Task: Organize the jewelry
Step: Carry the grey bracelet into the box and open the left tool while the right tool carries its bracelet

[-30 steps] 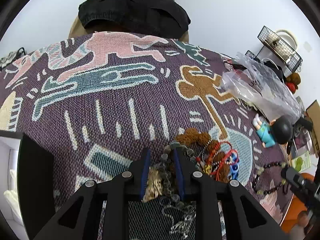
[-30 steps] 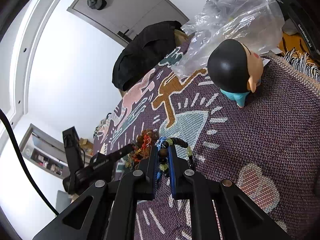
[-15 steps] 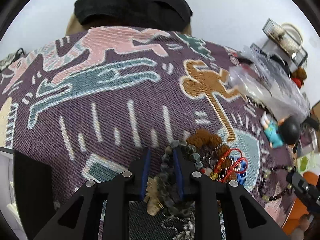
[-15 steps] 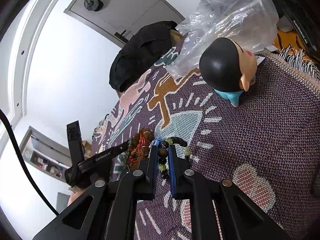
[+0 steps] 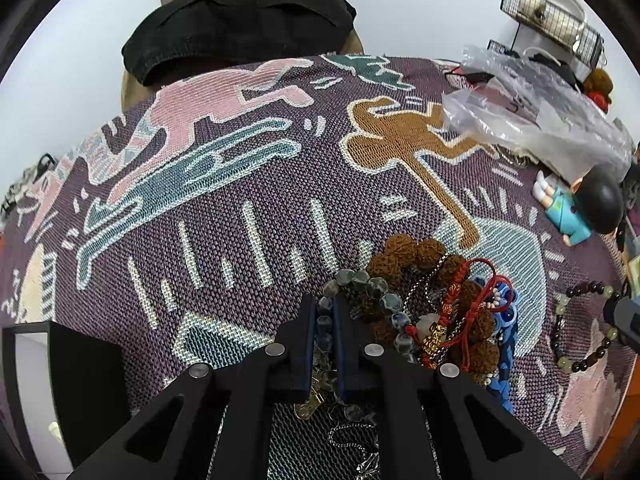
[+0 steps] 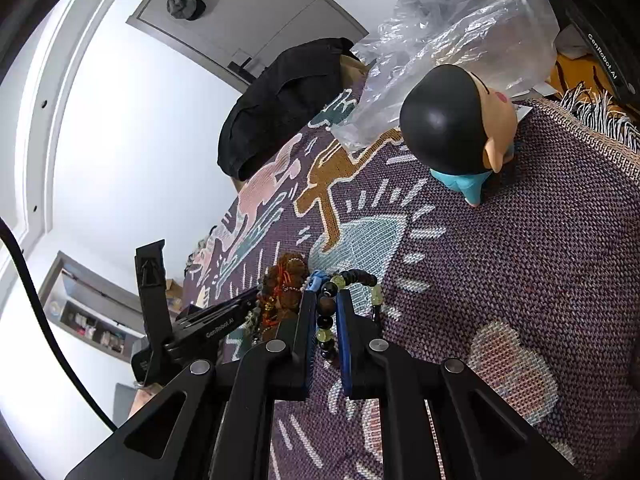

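A pile of jewelry (image 5: 444,312) lies on the patterned purple blanket (image 5: 240,208): brown seed beads, red cord bracelets, a gold charm, blue beads and silver chains. My left gripper (image 5: 325,312) is shut on a grey-green stone bead bracelet (image 5: 372,288) at the pile's left edge. My right gripper (image 6: 326,308) is shut on a dark and pale green bead bracelet (image 6: 352,278), which also shows in the left wrist view (image 5: 576,332) to the right of the pile. The left gripper's body shows in the right wrist view (image 6: 208,324).
A cartoon boy figurine (image 5: 580,204) (image 6: 460,136) lies right of the pile. A clear plastic bag (image 5: 536,120) (image 6: 452,40) lies beyond it. A black garment (image 5: 240,28) drapes a chair at the far edge. A dark box (image 5: 60,392) sits at lower left. A wire rack (image 5: 552,20) stands far right.
My left gripper's fingers have closed from a wide gap onto the grey-green bead bracelet and the view has shifted left. My right gripper stays shut on its bracelet.
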Demonstrator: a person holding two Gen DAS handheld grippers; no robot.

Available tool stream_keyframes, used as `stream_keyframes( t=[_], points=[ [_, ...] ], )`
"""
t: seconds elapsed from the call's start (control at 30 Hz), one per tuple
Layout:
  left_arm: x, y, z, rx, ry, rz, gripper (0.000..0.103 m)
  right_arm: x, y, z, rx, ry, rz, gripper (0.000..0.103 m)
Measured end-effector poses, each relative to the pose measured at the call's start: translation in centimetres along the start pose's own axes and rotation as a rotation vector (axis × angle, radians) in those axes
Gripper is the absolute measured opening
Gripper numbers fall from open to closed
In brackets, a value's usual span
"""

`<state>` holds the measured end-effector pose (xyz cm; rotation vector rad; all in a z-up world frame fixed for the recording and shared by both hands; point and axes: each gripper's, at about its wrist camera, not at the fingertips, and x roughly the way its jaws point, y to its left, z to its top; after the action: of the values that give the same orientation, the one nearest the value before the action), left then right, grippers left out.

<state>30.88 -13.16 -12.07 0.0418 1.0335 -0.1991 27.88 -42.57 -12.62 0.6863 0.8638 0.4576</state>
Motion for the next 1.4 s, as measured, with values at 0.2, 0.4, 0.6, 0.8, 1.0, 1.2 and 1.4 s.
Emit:
stream_keyframes(
  t=[0.2, 0.4, 0.6, 0.8, 1.0, 1.2, 1.4],
  points=[
    [-1.9, 1.6, -0.1, -0.061, -0.037, -0.068, 0.009, 0.0, 0.8, 0.3, -0.018, -0.003, 0.002, 0.011],
    [-6.3, 2.4, 0.5, -0.066, -0.124, -0.095, 0.009, 0.2, 2.6, 0.3, -0.049, -0.003, 0.017, 0.011],
    [-10.6, 3.9, 0.8, -0.090, -0.211, -0.109, 0.009, 0.4, 5.5, 0.3, -0.098, -0.005, 0.033, 0.011],
    [-14.1, 6.2, 0.5, -0.114, -0.276, -0.098, 0.009, 0.8, 8.7, 0.2, -0.150, -0.004, 0.049, 0.011],
    [-16.0, 9.6, -1.2, -0.165, -0.306, -0.082, 0.009, 1.7, 12.1, -0.5, -0.209, 0.012, 0.064, 0.011],
    [-15.9, 13.5, -3.3, -0.237, -0.303, -0.076, 0.009, 3.6, 15.7, -1.6, -0.265, 0.048, 0.077, 0.011],
    [-14.9, 15.9, -5.1, -0.282, -0.295, -0.098, 0.009, 5.0, 18.8, -2.8, -0.304, 0.071, 0.086, 0.011]
  ],
)
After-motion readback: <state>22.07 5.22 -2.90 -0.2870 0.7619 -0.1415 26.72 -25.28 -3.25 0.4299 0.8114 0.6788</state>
